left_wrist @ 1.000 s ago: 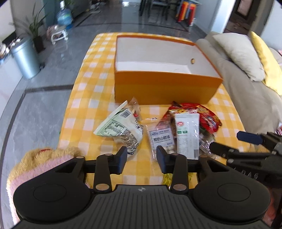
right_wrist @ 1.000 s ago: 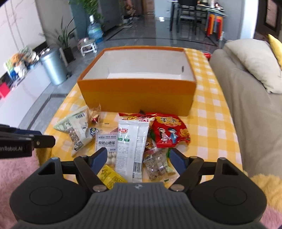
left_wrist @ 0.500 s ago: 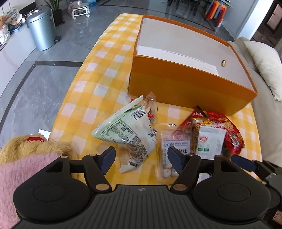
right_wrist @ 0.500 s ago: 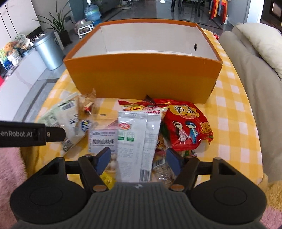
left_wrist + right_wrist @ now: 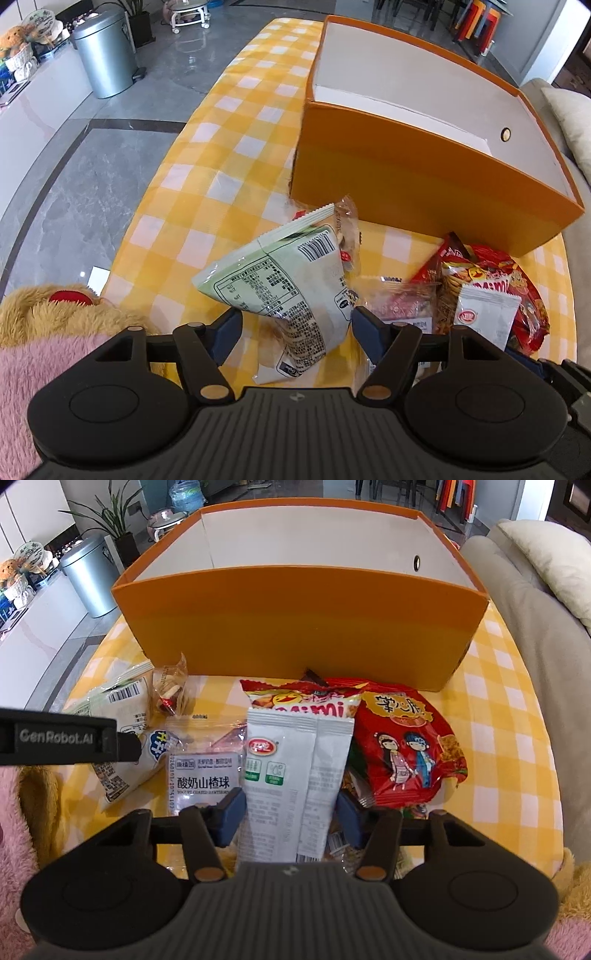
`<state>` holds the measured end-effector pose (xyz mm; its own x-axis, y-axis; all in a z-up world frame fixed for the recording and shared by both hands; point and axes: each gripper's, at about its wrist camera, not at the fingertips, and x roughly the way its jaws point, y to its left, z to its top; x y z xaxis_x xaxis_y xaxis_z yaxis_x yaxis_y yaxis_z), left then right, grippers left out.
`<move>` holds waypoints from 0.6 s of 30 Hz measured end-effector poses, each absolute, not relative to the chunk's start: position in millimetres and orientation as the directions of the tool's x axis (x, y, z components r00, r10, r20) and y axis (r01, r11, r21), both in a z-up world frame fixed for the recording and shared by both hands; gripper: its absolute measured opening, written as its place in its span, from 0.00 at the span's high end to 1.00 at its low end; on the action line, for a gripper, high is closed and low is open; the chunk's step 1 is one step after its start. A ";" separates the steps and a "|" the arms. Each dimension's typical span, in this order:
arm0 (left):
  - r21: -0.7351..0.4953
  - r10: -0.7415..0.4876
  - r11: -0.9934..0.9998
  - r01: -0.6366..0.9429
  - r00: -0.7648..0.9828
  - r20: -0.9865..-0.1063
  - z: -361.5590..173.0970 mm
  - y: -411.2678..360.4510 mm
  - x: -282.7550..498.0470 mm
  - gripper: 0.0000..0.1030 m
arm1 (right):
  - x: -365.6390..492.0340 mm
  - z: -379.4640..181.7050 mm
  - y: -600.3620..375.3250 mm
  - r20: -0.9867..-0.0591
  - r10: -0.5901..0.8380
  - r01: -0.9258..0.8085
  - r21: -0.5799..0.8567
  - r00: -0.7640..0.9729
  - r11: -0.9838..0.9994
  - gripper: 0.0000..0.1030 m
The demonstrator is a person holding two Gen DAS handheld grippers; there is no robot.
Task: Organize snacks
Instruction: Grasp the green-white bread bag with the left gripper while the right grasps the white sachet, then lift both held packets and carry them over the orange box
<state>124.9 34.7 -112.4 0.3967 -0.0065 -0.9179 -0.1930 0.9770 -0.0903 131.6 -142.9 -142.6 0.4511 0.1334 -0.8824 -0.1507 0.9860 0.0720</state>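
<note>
An empty orange box with a white inside stands on the yellow checked table; it also shows in the right wrist view. Snack packets lie in front of it. My left gripper is open, its jaws on either side of a pale green packet. My right gripper is open around a white sachet. Beside the sachet lie a clear hawthorn-ball bag, a red packet and a Mimi packet. The left gripper's finger crosses the right wrist view.
A small clear candy wrapper lies by the box corner. A plush toy sits at the table's near left edge. A grey sofa with cushions runs along the right. A metal bin stands on the floor at left.
Both grippers moved forward and down toward the packets. The left jaws opened wider and now straddle the green packet. The right jaws now straddle the white sachet.
</note>
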 end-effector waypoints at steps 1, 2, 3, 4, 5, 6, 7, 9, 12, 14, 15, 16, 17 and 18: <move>-0.100 -0.015 0.976 -0.193 0.396 -0.918 -112.8 35.2 125.1 0.30 | 131.3 -142.6 -142.8 -0.881 0.136 -0.156 0.072 0.454 0.985 0.53; -0.106 -0.022 0.976 -0.191 0.396 -0.918 -113.2 35.0 125.3 0.35 | 130.6 -142.2 -142.3 -0.878 0.139 -0.161 0.072 0.458 0.984 0.54; -0.111 -0.029 0.977 -0.184 0.397 -0.917 -113.4 34.4 125.1 0.44 | 130.2 -141.8 -141.8 -0.877 0.138 -0.164 0.069 0.460 0.984 0.55; -0.116 -0.038 0.978 -0.174 0.398 -0.916 -113.4 33.0 124.9 0.49 | 129.8 -141.5 -141.3 -0.876 0.137 -0.168 0.065 0.462 0.984 0.55; -0.112 -0.037 0.980 -0.167 0.401 -0.915 -113.0 31.1 124.3 0.51 | 129.4 -141.0 -141.5 -0.875 0.138 -0.171 0.064 0.464 0.983 0.56; -0.107 -0.032 0.981 -0.162 0.407 -0.913 -112.7 29.0 123.4 0.55 | 128.9 -140.3 -141.8 -0.874 0.140 -0.171 0.066 0.466 0.983 0.57; -0.102 -0.031 0.983 -0.153 0.411 -0.911 -112.3 27.1 122.4 0.57 | 128.2 -139.4 -142.2 -0.872 0.141 -0.172 0.067 0.469 0.983 0.57; -0.103 -0.035 0.984 -0.143 0.411 -0.911 -112.4 25.2 120.9 0.60 | 125.6 -136.1 -143.9 -0.866 0.138 -0.174 0.060 0.480 0.983 0.58; -0.103 -0.037 0.985 -0.136 0.416 -0.909 -109.7 24.5 118.4 0.64 | 121.0 -128.5 -146.8 -0.856 0.135 -0.179 0.051 0.500 0.983 0.58; -0.101 -0.036 0.986 -0.132 0.426 -0.904 -105.4 25.0 115.5 0.64 | 118.8 -123.7 -150.5 -0.848 0.137 -0.173 0.054 0.513 0.983 0.58; -0.100 -0.035 0.987 -0.129 0.431 -0.902 -103.2 25.1 114.1 0.64 | 117.2 -120.4 -152.3 -0.843 0.139 -0.169 0.058 0.520 0.984 0.58; -0.098 -0.033 0.987 -0.127 0.435 -0.900 -100.2 25.1 111.9 0.64 | 115.5 -117.9 -153.4 -0.839 0.140 -0.167 0.060 0.525 0.984 0.58; -0.098 -0.034 0.987 -0.125 0.439 -0.898 -97.6 25.7 110.5 0.64 | 113.7 -115.0 -154.5 -0.835 0.143 -0.165 0.063 0.531 0.984 0.58; -0.099 -0.034 0.987 -0.124 0.444 -0.895 -94.6 26.0 108.3 0.64 | 111.9 -111.9 -156.0 -0.830 0.147 -0.163 0.068 0.538 0.984 0.58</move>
<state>108.3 26.0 -94.6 0.4442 -0.0338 -0.8953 -0.1238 0.9874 -0.0987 111.9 -156.0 -111.9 0.5382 0.1466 -0.8299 -0.1628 0.9843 0.0683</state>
